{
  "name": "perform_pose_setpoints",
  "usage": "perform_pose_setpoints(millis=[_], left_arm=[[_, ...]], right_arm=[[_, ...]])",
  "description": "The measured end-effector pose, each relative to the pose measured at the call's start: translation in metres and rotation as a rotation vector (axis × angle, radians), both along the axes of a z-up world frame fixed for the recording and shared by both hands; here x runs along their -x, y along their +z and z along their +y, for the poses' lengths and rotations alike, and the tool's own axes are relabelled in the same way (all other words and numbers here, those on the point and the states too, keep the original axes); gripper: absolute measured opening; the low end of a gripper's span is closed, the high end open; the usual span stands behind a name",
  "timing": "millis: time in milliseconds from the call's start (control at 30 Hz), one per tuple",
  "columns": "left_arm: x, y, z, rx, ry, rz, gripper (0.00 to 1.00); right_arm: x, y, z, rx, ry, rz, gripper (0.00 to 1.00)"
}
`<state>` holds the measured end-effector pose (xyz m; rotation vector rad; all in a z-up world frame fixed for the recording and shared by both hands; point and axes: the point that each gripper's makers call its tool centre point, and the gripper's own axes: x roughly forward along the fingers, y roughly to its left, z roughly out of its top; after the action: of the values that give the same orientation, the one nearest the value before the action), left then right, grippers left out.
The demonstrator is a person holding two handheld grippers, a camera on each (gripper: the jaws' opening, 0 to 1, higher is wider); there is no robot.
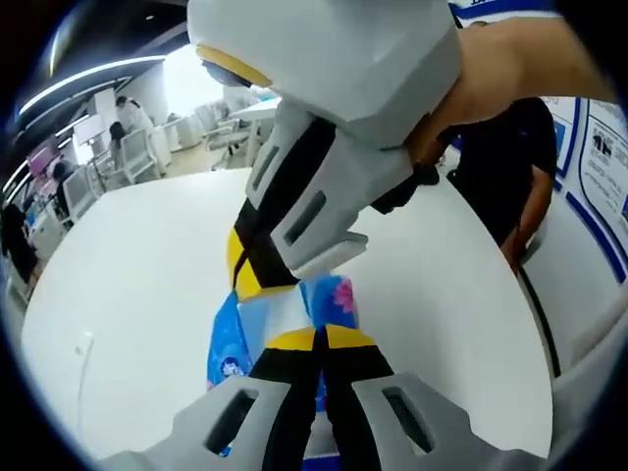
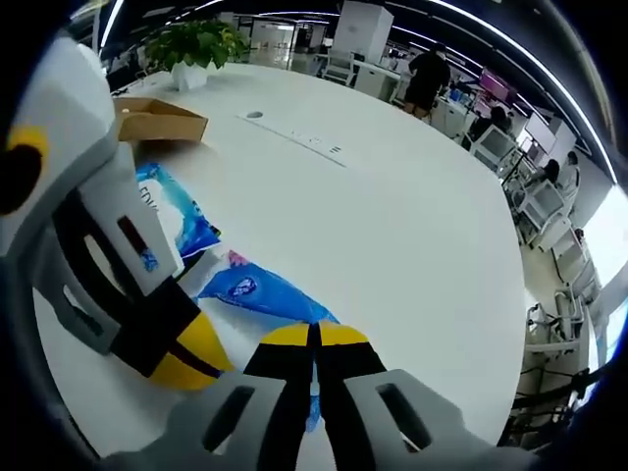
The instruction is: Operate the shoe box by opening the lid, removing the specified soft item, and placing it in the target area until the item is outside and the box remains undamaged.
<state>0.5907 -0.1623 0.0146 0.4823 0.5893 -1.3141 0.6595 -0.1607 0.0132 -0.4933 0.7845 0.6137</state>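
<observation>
Left gripper view looks along the left gripper (image 1: 319, 339), whose yellow-tipped jaws are pressed together on the near end of a blue pack (image 1: 280, 319) with pink print. The right gripper (image 1: 257, 285) comes in from above, held by a hand (image 1: 510, 83), and its tips meet the far end of the same pack. The pack lies between the two tools on the white table (image 1: 128, 275), near the edge closest to this camera. A person in dark clothes (image 1: 515, 167) stands at the table's right edge. Chairs (image 1: 137, 157) stand past the far edge.

Right gripper view shows the right gripper (image 2: 316, 339) with its jaws together, clamped on the edge of the blue pack (image 2: 260, 294). The left gripper (image 2: 191, 358) enters from the left, its yellow tips on the pack too. Under its arm lies more blue and white printed wrapping (image 2: 182, 211); whether that is a second pack or part of the first I cannot tell. A brown box (image 2: 157, 123) sits open farther along the table (image 2: 392, 226), toward the far left edge, apart from the pack. A potted plant (image 2: 196, 44) stands beyond the box near the table's far edge. The pack is outside the box.
</observation>
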Motion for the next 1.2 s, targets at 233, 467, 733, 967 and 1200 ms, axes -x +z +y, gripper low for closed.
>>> perform_pose_setpoints(millis=[233,467,733,967,1200], left_arm=[[0.001,-0.001,0.000,-0.006,-0.004,-0.007,0.00],[0.003,0.000,0.000,-0.020,-0.022,-0.040,0.02],[0.006,0.004,0.008,-0.051,-0.032,-0.052,0.14],[0.006,0.022,0.011,-0.020,-0.020,-0.055,0.18],[0.007,0.039,0.020,-0.005,-0.017,-0.071,0.22]], right_arm=[[0.004,-0.003,0.001,-0.002,-0.002,0.005,0.00],[0.005,-0.003,0.000,0.000,-0.006,0.002,0.00],[0.010,0.003,0.001,0.003,0.001,-0.006,0.03],[0.014,0.013,0.003,-0.002,0.012,-0.031,0.06],[0.018,0.023,0.003,-0.013,0.014,-0.053,0.08]])
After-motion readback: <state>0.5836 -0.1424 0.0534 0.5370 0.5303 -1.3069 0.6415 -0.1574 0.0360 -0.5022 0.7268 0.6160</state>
